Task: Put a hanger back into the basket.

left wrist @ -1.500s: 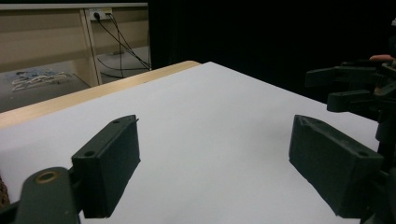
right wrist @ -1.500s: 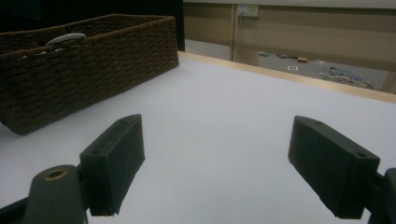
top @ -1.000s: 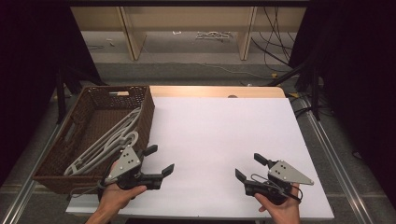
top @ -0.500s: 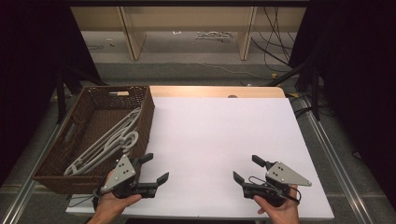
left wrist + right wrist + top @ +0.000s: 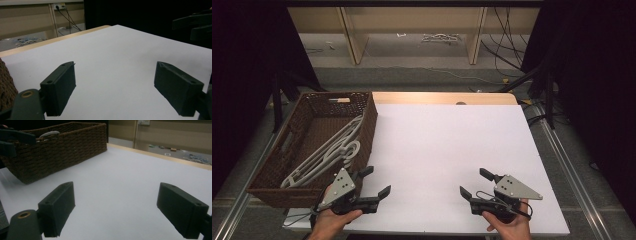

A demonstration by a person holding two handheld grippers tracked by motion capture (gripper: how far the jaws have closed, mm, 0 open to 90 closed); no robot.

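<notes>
Right now I hold both tongs wide and empty, left tongs at seven o'clock, right tongs at five, resting low on the counter. White hangers lie in the wicker basket at nine, likely awaiting pickup.

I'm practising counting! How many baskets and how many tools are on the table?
basket: 1
tools: 2, the left tool and the right tool, both open
white hangers in the basket: too tangled to count
Total: 3, hangers aside
</notes>
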